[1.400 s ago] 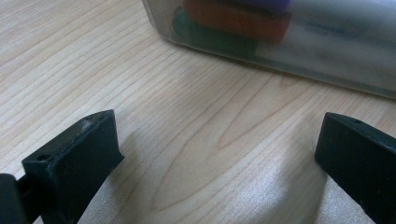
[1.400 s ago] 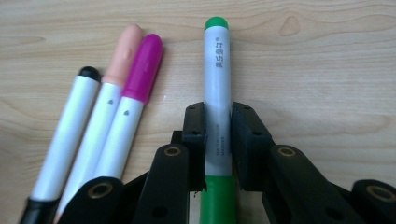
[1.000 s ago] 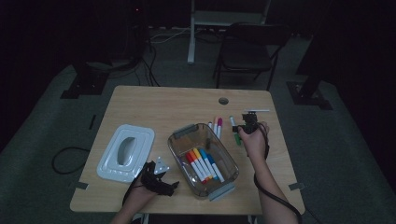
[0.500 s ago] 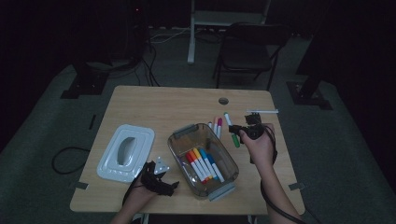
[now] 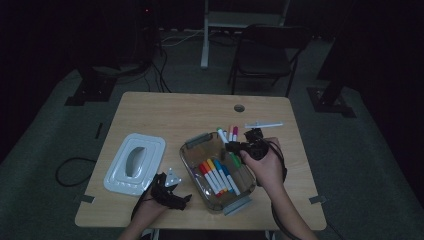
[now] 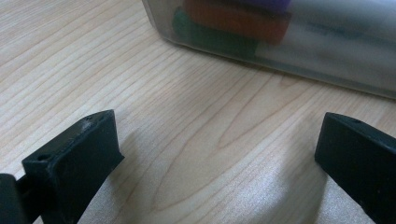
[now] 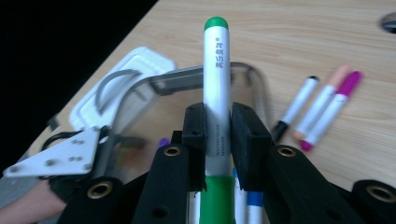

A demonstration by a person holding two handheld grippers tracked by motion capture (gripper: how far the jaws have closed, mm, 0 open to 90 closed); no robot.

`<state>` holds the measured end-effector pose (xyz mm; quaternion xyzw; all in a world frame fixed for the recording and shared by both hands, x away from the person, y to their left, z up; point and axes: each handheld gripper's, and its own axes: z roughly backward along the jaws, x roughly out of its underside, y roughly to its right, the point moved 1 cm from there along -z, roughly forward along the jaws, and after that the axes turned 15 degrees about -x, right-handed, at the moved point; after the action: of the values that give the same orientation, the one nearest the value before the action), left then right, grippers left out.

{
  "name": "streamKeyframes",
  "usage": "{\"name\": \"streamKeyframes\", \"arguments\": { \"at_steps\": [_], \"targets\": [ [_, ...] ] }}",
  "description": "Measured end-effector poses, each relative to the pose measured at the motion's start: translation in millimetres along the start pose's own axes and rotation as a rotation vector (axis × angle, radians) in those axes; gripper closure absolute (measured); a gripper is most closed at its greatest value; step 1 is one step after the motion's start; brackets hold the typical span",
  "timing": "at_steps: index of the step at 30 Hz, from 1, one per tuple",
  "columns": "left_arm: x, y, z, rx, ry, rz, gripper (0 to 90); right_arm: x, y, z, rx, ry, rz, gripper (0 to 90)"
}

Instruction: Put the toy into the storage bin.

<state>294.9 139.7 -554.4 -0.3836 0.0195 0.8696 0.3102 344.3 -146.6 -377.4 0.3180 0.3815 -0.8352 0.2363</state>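
- High view: right hand-held gripper (image 5: 235,146) sits above the clear bin (image 5: 192,146), clamped on a green marker (image 5: 234,158); left hand-held gripper (image 5: 186,198) rests on the counter (image 5: 170,112) near the white lid (image 5: 150,142).
- Left gripper view: left hand-held gripper (image 6: 219,154) jaws wide apart, nothing between, bin (image 6: 327,74) just ahead.
- Right gripper view: marker (image 7: 217,84) pinched between the jaws of the right hand-held gripper (image 7: 218,135), tip pointing away over the bin (image 7: 163,79).

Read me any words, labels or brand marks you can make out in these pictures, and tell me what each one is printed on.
"WATERCOLOUR MARKER", small and only just legible: on the barrel of the green marker, between the pads of the right hand-held gripper.
A line of green characters near its tip: too small to read.
The markers in the clear box: print too small to read.
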Motion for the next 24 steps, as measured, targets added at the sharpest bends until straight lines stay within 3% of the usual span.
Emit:
{"name": "streamKeyframes", "arguments": {
  "at_steps": [4, 10, 19, 24],
  "targets": [
    [0.0, 0.0, 0.0, 0.000, 0.000, 0.000, 0.5, 7.7, -15.3, -19.9, -0.034, -0.067, 0.020, 76.5],
    [0.0, 0.0, -0.1, 0.000, 0.000, 0.000, 0.5, 19.3, -23.2, -53.2, -0.067, -0.172, 0.030, 76.5],
    [0.0, 0.0, 0.1, 0.001, -0.001, -0.001, 0.5, 31.2, -27.2, -97.6, -0.106, -0.308, 0.008, 76.5],
    [0.0, 0.0, 0.0, 0.000, 0.000, 0.000, 0.5, 36.4, -27.6, -114.0, -0.097, -0.400, 0.005, 76.5]
  ]
}}
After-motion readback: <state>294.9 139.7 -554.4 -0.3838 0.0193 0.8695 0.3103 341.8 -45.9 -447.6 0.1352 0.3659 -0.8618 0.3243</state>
